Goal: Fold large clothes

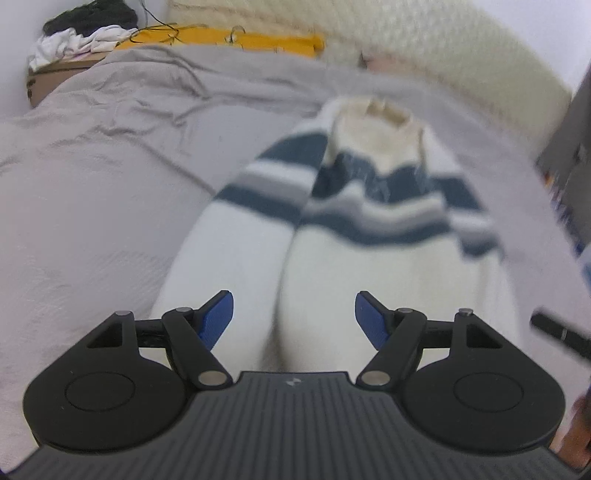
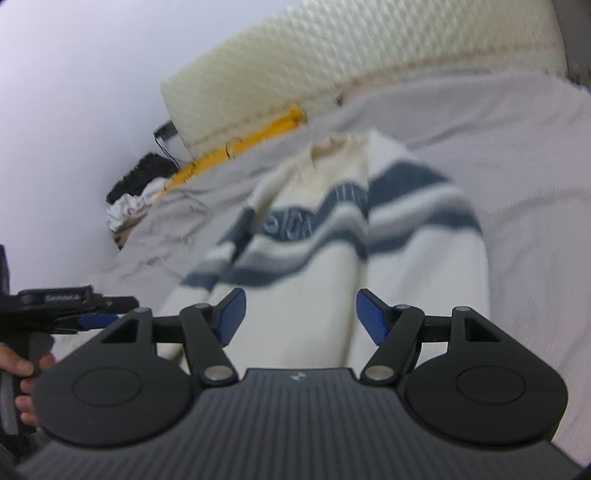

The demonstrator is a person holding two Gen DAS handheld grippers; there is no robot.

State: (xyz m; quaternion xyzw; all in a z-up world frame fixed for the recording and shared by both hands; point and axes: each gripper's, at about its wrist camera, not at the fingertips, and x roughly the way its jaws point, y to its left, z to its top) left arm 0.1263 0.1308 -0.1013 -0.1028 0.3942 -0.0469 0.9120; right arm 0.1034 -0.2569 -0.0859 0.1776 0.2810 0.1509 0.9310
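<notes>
A cream sweater (image 1: 325,254) with dark blue and grey stripes lies on the grey bedspread (image 1: 110,184), both sleeves folded in over its body, collar at the far end. My left gripper (image 1: 293,317) hovers open over its near white part, above the seam between the left sleeve and the body, nothing between its blue pads. In the right wrist view the same sweater (image 2: 332,258) fills the middle. My right gripper (image 2: 301,315) stands open above its lower part, by the right sleeve's edge. The left gripper (image 2: 85,314) shows at the left edge, held by a hand (image 2: 26,369).
A cream quilted headboard (image 2: 332,62) runs along the far side of the bed, with a yellow strip (image 1: 229,38) at its foot. A heap of white and dark clothes (image 1: 85,29) sits on a cardboard box at the far left corner. Bare bedspread lies on both sides of the sweater.
</notes>
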